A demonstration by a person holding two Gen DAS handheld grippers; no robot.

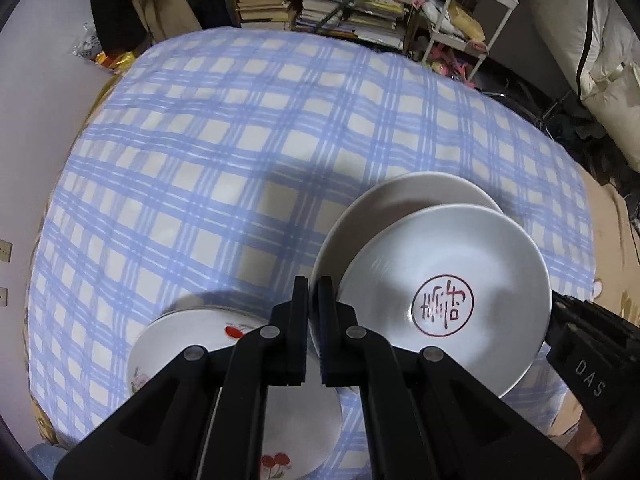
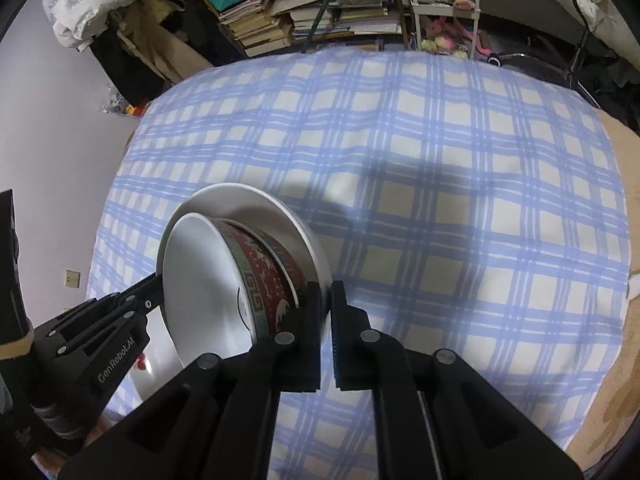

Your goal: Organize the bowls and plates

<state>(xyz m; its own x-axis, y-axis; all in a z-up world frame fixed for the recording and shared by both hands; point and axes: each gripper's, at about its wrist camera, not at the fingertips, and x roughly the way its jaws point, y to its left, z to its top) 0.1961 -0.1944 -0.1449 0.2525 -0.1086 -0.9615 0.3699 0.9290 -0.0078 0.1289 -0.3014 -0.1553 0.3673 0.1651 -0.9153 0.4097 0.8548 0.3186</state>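
Observation:
A white plate carries a bowl with a red seal mark inside, and both hang above the table. My left gripper is shut on the plate's left rim. From the right wrist view, my right gripper is shut on the opposite rim of the same plate. The bowl shows a red and green patterned outside there. The left gripper reaches the far rim. Below, a cherry-patterned plate lies on the cloth, partly hidden by my fingers.
A blue and white checked cloth covers the table. Stacked books and a white trolley stand beyond the far edge. A pale wall runs along the left. Brown cardboard lies on the right.

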